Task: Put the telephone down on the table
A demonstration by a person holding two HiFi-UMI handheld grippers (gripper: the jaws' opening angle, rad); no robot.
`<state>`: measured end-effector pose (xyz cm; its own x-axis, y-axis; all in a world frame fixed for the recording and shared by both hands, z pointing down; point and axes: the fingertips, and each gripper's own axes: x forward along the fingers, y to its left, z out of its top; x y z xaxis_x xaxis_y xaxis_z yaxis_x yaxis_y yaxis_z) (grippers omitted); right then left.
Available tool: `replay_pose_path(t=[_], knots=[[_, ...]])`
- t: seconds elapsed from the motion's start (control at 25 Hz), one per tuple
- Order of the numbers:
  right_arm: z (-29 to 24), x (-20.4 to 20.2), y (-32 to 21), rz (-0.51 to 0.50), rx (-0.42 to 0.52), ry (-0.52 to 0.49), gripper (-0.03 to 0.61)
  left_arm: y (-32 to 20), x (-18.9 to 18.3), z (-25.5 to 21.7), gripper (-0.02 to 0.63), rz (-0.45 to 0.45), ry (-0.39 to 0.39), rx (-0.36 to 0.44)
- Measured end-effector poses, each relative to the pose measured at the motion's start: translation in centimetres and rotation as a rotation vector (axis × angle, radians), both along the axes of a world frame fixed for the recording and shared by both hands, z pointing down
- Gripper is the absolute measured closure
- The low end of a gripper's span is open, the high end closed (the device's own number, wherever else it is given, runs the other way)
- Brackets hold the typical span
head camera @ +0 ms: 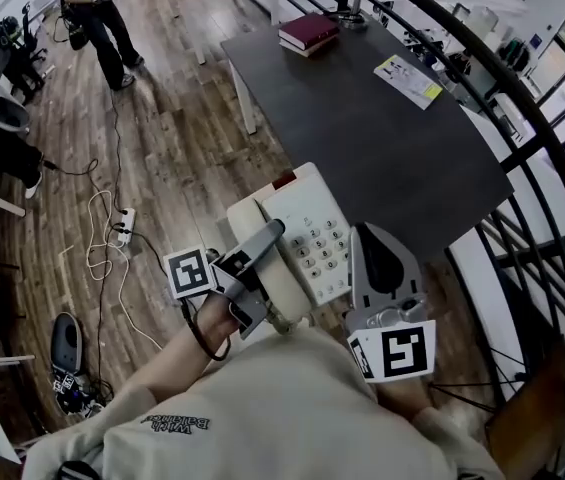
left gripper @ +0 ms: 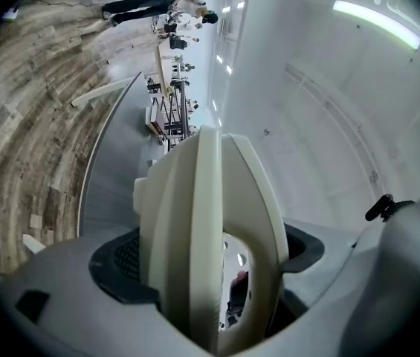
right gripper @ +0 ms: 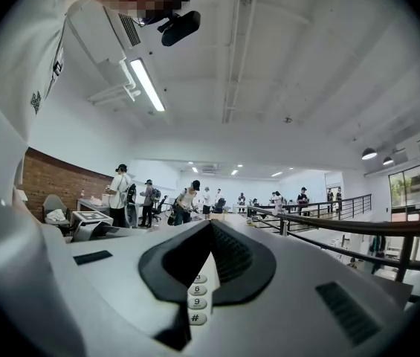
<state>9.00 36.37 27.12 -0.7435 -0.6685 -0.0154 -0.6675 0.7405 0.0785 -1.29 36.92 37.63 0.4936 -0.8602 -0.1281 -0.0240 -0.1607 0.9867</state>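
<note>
Mid-carry here, telephone point(head camera: 307, 233) is up by my chest, short of the dark tabletop point(head camera: 382, 138), with left gripper point(head camera: 267, 245) and right gripper point(head camera: 367, 250) fingers each pinching one side, so next I'd reach forward and lower it flat.

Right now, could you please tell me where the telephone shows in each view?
Head view: telephone, lower centre.
Left gripper view: centre, edge-on between the jaws.
Right gripper view: bottom centre, a keypad strip between the jaws.
Shared landmark: the keypad, in head and right gripper views.
</note>
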Motion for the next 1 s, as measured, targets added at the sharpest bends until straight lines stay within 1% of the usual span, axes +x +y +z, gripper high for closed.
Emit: replay_pose_path(t=[0.28, 0.48, 0.64, 0.8, 1.0], knots=[[0.7, 3.0, -1.0, 0.001, -0.007, -0.001, 0.578, -0.9, 3.2, 1.1, 0.147, 0.009, -0.021, -0.021], [0.5, 4.0, -2.5, 0.01, 0.01, -0.003, 0.578, -2.7, 4.6, 1.4, 0.147, 0.005, -0.018, -0.039], [1.1, 4.2, -3.8, 0.021, 0.021, -0.009, 0.578, -4.5, 4.8, 1.4, 0.147, 0.003, -0.026, -0.019], [1.9, 4.0, -5.1, 0.035, 0.027, -0.012, 0.578, -6.0, 4.4, 1.5, 0.147, 0.011, -0.009, 0.0], [2.9, 3.0, -8.1, 0.057, 0.045, -0.012, 0.578, -8.9, 3.1, 2.6, 0.147, 0.024, -0.018, 0.006]])
